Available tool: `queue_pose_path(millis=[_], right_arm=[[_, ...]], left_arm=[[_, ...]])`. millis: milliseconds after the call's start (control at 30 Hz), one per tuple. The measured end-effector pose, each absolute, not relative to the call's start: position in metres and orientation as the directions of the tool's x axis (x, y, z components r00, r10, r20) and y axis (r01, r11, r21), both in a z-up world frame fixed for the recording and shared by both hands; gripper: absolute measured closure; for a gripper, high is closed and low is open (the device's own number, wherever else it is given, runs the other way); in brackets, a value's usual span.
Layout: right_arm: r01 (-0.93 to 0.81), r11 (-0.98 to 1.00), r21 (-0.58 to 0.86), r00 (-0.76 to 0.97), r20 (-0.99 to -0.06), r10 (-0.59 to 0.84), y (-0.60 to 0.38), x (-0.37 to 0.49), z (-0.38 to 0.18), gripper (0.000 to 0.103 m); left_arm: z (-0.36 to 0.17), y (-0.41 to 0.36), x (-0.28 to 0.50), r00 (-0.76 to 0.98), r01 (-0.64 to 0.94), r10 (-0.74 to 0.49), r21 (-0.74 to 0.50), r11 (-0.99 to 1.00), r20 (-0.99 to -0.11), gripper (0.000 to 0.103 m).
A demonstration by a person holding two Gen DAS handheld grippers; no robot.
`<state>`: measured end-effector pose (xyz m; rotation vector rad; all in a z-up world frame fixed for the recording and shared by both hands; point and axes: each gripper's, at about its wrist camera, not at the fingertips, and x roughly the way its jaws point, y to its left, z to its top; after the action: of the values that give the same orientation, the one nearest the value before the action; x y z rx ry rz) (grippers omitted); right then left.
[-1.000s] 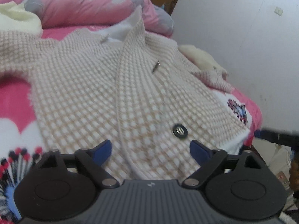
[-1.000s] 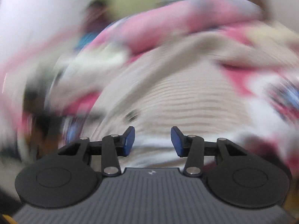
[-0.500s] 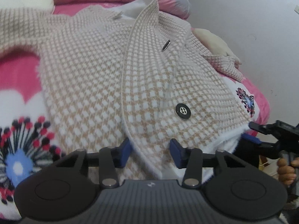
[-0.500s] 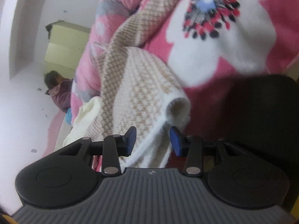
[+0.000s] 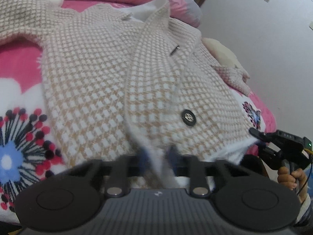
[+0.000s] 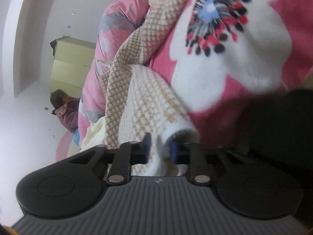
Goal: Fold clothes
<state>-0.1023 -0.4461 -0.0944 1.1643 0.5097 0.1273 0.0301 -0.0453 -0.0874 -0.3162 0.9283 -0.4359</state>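
— Pink flowered bed [image 5: 17,74] carried the cardigan [image 5: 93,82], collar far, hem near?
— Yes; left tongs [image 5: 156,154] pinched the hem's middle, right tongs [image 6: 159,146] its right corner

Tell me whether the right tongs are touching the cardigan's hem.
Touching. The right wrist view shows the right tongs closed on the cardigan hem, its white edge pinched between both blue pads.

Beige-white knit cardigan [image 5: 101,74], black btns, spread flat on pink blanket [image 5: 17,68]
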Motion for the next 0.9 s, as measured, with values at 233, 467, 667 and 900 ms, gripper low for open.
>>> queue_pose_path(millis=[233, 467, 667, 900], right_arm=[[0.112, 0.426, 0.898, 0.922, -0.254, 0.293, -0.455, -0.1, -0.085, 0.099], [0.119, 0.402, 0.908, 0.929, -0.244, 0.277, -0.472, -0.094, -0.09, 0.099], [0.209, 0.499, 0.841, 0.886, -0.379, 0.267, -0.476, -0.076, -0.103, 0.099], [0.231, 0.598, 0.768, 0.838, -0.469, 0.279, -0.476, -0.071, -0.084, 0.09]], left_arm=[[-0.095, -0.035, 0.033, 0.446, 0.225, -0.684, -0.667, 0.71, -0.578, 0.099], [-0.099, -0.049, 0.032, 0.398, 0.294, -0.72, -0.664, 0.687, -0.568, 0.099], [-0.121, -0.056, 0.044, 0.353, 0.28, -0.685, -0.626, 0.727, -0.638, 0.099], [-0.119, -0.055, 0.049, 0.341, 0.317, -0.68, -0.601, 0.733, -0.65, 0.091]])
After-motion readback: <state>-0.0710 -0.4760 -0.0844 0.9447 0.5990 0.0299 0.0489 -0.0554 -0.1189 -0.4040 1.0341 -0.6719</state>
